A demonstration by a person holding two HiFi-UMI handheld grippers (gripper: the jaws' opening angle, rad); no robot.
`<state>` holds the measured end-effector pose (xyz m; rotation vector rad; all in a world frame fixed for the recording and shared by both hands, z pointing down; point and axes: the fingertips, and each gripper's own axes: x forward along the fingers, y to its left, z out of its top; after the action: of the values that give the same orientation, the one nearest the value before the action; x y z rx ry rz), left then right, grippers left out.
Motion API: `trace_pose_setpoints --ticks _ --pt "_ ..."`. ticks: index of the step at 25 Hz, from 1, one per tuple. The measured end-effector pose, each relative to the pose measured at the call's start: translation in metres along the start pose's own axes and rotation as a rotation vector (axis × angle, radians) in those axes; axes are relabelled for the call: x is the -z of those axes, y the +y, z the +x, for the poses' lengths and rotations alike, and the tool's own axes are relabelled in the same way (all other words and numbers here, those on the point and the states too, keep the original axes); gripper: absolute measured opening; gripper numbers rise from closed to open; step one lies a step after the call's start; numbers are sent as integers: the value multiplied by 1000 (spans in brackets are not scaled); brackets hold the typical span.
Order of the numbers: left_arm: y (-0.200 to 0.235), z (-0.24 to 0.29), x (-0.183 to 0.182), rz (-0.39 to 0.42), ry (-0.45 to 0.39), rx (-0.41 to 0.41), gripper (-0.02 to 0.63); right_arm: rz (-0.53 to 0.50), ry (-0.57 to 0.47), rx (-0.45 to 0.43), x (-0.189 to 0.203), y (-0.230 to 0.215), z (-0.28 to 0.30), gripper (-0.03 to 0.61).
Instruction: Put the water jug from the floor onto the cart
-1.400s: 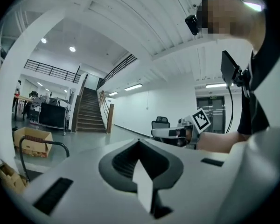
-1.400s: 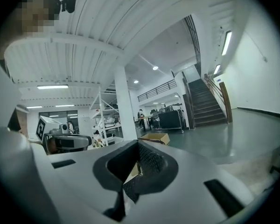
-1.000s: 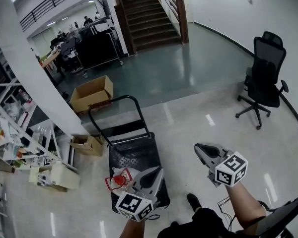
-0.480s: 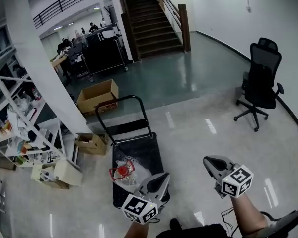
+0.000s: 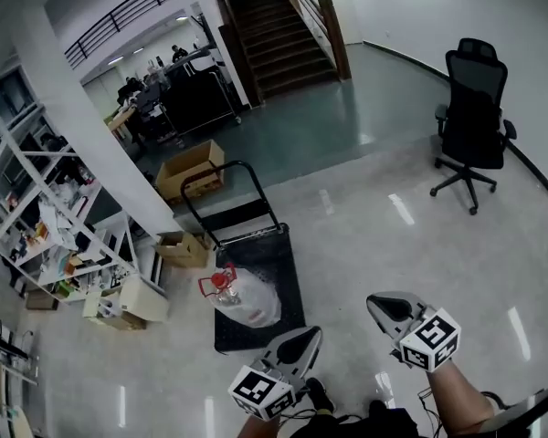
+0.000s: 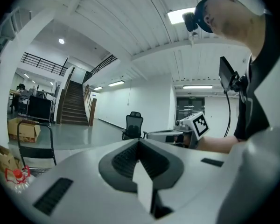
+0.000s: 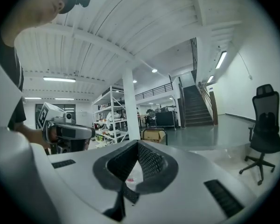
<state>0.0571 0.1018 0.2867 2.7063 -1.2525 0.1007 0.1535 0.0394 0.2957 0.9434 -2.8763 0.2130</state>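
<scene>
The clear water jug [image 5: 245, 301] with a red cap and handle lies on the black deck of the cart [image 5: 279, 249], near its front left. The jug also shows low at the left of the left gripper view [image 6: 16, 176]. My left gripper [image 5: 309, 336] is shut and empty, a short way back from the cart's near edge. My right gripper [image 5: 376, 301] is shut and empty too, to the right of the cart over bare floor. Each gripper view shows closed jaws, the left gripper [image 6: 140, 143] and the right gripper [image 7: 139, 144], with nothing between them.
A black office chair [image 5: 473, 108] stands at the far right. Cardboard boxes [image 5: 192, 167] sit beyond and left of the cart. A white pillar [image 5: 82, 126] and a shelving rack [image 5: 46, 226] fill the left. A staircase [image 5: 274, 26] rises at the back.
Both grippers have drawn back from the cart toward the person. The jug, earlier right at the left gripper's jaws, now lies on the deck apart from it.
</scene>
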Motion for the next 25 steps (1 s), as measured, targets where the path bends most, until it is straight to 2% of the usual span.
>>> trace_pose_setpoints --ticks 2,6,9,13,19,25 --pt "-30 -11 1 15 12 -25 2 13 -7 4 4 5 -26 2" --pt "-79 -44 -14 38 -2 -69 2 -10 -51 2 -13 36 -70 2" --pt "-103 -71 -10 36 -9 -52 2 -41 -62 -3 -17 71 -92 2" --pt "-126 -132 11 52 -29 -20 1 -74 -60 16 -6 137 -112 2" --pt "-164 -235 54 37 -19 48 2 -37 -43 100 26 243 -154 2" --pt "-204 -310 66 -1 -25 114 2 -2 -5 144 46 335 -197 2"
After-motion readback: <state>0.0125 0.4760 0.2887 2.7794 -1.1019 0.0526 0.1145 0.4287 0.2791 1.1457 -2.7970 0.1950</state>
